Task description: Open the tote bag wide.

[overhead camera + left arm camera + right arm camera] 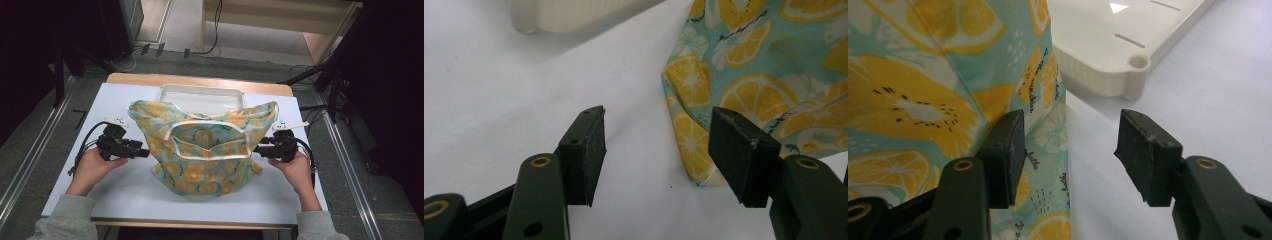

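Lemon-print cloth [202,150] lies mid-table, white tray [200,93] at twelve o'clock. Left gripper [146,153] (nine o'clock) and right gripper [256,149] (three o'clock) gape, holding nothing.

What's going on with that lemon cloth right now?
Left gripper open at the cloth's left edge. Right gripper open at its right edge. Cloth lies loose, unheld. Tray behind, partly under the cloth; nothing blocking.

**Lemon-print cloth at centre frame**

A teal cloth [202,150] printed with orange-yellow citrus slices and edged in white trim lies crumpled and partly folded at the middle of the high view, its upper corners spread wide.
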`<state>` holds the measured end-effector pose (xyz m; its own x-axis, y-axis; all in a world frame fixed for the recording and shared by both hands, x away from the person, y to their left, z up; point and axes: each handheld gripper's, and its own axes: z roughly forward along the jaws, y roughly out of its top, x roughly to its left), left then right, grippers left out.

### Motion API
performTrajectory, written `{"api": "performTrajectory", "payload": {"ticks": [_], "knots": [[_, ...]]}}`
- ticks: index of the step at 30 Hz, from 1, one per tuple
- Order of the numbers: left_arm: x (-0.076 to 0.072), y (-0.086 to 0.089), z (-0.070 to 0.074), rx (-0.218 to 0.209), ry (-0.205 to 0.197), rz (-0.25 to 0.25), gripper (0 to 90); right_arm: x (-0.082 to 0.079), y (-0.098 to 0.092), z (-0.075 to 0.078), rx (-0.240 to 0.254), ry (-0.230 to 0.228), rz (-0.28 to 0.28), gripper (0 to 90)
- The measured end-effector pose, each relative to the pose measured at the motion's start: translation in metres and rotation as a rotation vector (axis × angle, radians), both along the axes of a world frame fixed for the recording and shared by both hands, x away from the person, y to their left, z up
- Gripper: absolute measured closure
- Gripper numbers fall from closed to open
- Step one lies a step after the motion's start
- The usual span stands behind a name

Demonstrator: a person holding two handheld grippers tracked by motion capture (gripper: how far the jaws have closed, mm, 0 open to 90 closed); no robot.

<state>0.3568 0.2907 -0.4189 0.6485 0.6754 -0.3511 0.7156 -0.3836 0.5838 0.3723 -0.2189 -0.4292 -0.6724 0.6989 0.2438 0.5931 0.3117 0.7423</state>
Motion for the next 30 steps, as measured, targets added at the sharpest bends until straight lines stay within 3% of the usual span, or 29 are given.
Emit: {"api": "performTrajectory", "payload": {"ticks": [7, 17, 22, 26, 30], "knots": [[-0.001, 0.000, 0.002, -0.018, -0.001, -0.003, 40.7, 0.000, 0.000, 0.002, 0.004, -0.014, 0.008, 46.2], [-0.002, 0.002, 0.005, 0.001, -0.013, 0.005, 41.5, 0.001, 0.001, 0.005, 0.006, -0.011, 0.012, 46.4], [0.002, 0.001, 0.008, -0.016, 0.008, -0.007, 46.1, 0.002, -0.001, 0.010, 0.013, -0.012, 0.006, 48.1], [0.005, 0.002, 0.016, -0.051, 0.023, -0.004, 47.4, 0.003, -0.004, 0.017, 0.006, -0.013, 0.023, 48.2], [0.008, 0.003, 0.028, -0.048, 0.020, -0.017, 51.4, 0.003, -0.010, 0.027, 0.011, 0.002, 0.035, 49.8]]}}
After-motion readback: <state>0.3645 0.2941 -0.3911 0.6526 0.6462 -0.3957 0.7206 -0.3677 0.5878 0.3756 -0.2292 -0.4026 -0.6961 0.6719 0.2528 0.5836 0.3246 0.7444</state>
